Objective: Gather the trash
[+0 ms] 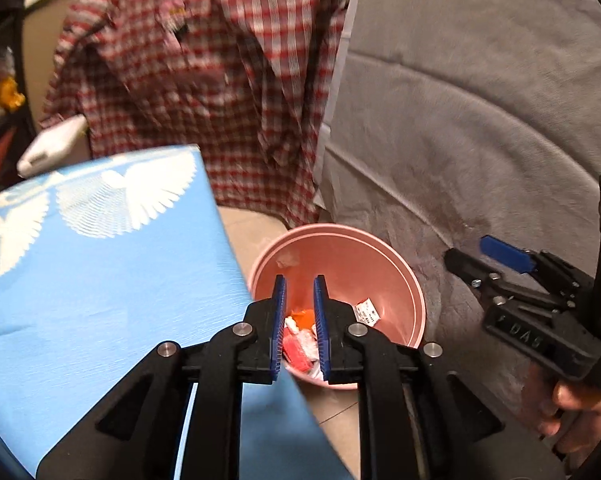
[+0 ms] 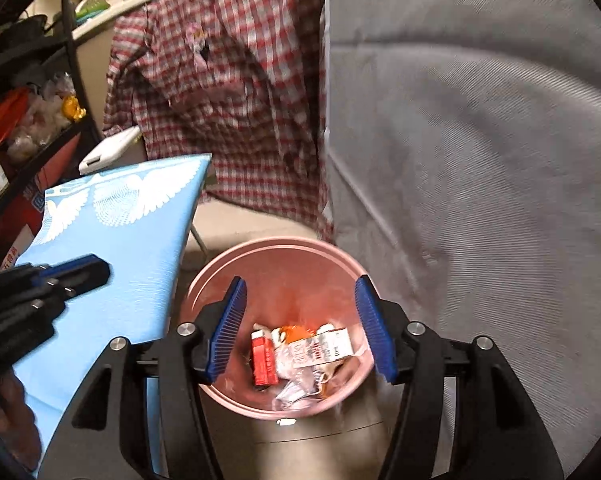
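Black linkage arms with ribbed blue pads fill the bottom of both views. Seen from the left wrist, the left gripper [image 1: 299,324] has its pads drawn near each other with a narrow gap, and nothing sits between them. Seen from the right wrist, the right gripper [image 2: 300,328] has its pads spread wide, also with nothing between them.

Both point down into a round pink plastic bucket [image 2: 204,280] at lower centre, standing on a pale tiled floor [image 2: 236,220]. Inside it lies the trash [image 2: 300,356]: a red carton, a white printed carton, crumpled white wrappers and something orange. A small white scrap [image 2: 286,422] lies on the floor just outside the rim, at the bottom of the frame.

To the left is a smooth blue table top [image 1: 100,280] printed with white fan shapes. A red and white checked shirt [image 1: 204,72] hangs at the top, and grey ribbed fabric [image 1: 480,120] covers the right side.

Judging by the bare pads above the bucket, a drop looks just finished. The next move probably calls for turning away to find more litter, perhaps that stray scrap, which is thin and flat and would need a low, careful pinch.
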`<state>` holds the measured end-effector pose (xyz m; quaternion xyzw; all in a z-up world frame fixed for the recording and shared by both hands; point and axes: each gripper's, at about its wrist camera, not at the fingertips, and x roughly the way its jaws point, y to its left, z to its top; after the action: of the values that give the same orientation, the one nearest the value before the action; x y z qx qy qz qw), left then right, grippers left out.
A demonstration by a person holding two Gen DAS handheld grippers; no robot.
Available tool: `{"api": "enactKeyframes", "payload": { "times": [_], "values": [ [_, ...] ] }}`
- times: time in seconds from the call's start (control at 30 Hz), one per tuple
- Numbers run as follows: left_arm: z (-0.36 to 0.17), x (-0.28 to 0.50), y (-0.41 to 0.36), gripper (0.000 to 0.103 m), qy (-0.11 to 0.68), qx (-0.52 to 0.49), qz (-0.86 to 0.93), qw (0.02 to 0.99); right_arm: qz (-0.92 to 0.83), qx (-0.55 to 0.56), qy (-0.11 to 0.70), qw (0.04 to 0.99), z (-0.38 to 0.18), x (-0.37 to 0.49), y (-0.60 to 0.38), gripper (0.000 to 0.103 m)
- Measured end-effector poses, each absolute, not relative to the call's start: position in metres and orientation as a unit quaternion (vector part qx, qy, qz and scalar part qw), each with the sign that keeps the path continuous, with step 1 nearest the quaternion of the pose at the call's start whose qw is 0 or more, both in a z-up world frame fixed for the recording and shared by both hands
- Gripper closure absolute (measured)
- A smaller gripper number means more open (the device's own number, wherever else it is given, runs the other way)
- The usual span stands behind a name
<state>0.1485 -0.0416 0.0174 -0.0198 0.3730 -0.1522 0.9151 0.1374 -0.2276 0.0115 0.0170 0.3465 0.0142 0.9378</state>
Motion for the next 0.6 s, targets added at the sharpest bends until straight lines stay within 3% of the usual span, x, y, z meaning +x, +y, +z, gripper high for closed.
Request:
{"api": "enactKeyframes", "payload": {
  "times": [0.1, 0.17, 0.33, 0.6],
  "values": [
    [0.029, 0.122, -0.036, 0.084, 0.355, -0.021, -0.139, 0.924, 0.005, 0.024, 0.331, 0.943, 0.020, 0.110, -0.234, 0.041],
    [0.033, 0.103, -0.035, 0.059, 0.341, -0.021, -0.129, 0.931, -0.002, 0.022, 0.322, 0.947, 0.024, 0.093, -0.236, 0.039],
    [0.033, 0.055, -0.034, 0.050, 0.323, -0.027, -0.112, 0.939, -0.037, 0.013, 0.292, 0.956, 0.034, 0.046, -0.249, 0.031],
    [0.014, 0.010, -0.036, 0.022, 0.323, -0.035, -0.064, 0.943, -0.056, -0.016, 0.265, 0.963, 0.040, -0.013, -0.245, 0.008]
  ]
}}
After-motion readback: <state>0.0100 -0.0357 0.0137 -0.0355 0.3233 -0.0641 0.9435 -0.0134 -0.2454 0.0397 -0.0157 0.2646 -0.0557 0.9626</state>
